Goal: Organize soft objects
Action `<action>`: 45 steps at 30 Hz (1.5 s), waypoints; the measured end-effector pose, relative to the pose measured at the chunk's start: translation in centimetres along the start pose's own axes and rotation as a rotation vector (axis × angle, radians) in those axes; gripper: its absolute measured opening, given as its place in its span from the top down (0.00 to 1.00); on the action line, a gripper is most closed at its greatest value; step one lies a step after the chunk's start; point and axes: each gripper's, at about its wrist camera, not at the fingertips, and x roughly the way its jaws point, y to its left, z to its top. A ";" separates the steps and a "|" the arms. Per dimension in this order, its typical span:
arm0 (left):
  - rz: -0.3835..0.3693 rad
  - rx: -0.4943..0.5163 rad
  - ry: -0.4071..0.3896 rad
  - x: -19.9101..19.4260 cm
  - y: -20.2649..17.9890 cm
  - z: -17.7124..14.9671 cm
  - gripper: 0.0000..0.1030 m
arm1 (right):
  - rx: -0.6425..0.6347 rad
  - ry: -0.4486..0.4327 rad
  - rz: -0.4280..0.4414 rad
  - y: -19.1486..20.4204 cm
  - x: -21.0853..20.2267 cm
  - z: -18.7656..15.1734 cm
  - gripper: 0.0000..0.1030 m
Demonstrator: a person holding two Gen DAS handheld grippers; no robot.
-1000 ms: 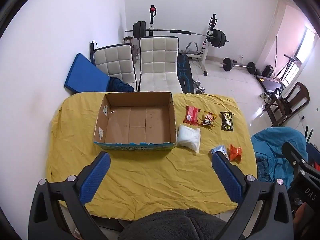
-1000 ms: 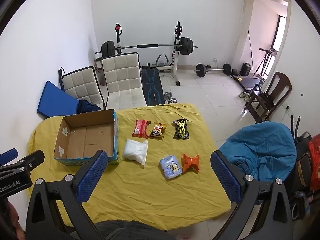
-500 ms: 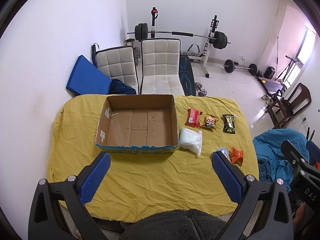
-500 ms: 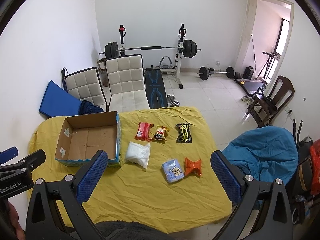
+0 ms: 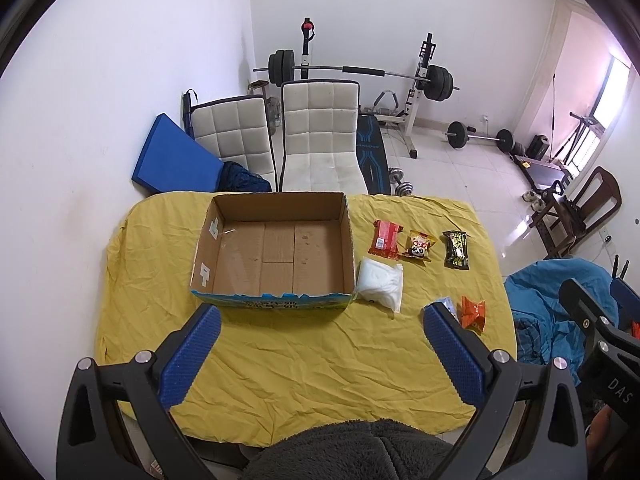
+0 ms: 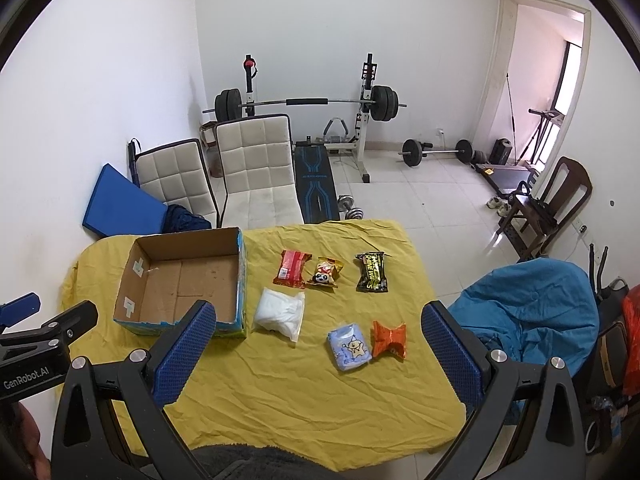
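Currently on my bench, under its yellow cloth: one open cardboard box, nothing inside it, at the left half. Just beside the box's right wall lies a white soft pack. Farther back, in a row from left to right: red snack packet, yellow packet with a cartoon face touching the red one, and black snack packet set apart. Nearer to me, a light-blue tissue pack and an orange packet, side by side and touching.

My left gripper hovers above the near edge of the bench, fingers spread wide, nothing between them; its right finger hides most of the tissue pack in that view. My right gripper hangs likewise, fingers spread wide and holding nothing, with the tissue pack and orange packet framed between them.

Behind the bench: two white padded chairs, a barbell rack.
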 end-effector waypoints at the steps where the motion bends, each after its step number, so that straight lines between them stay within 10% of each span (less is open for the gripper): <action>1: 0.002 0.000 -0.002 0.0 0.0 0.1 0.00 | 0.002 0.000 0.004 0.0 -0.1 0.0 0.00; 45: -0.008 -0.015 0.065 1.3 -0.3 -1.1 0.00 | -0.012 0.016 0.021 -0.5 0.4 0.6 0.00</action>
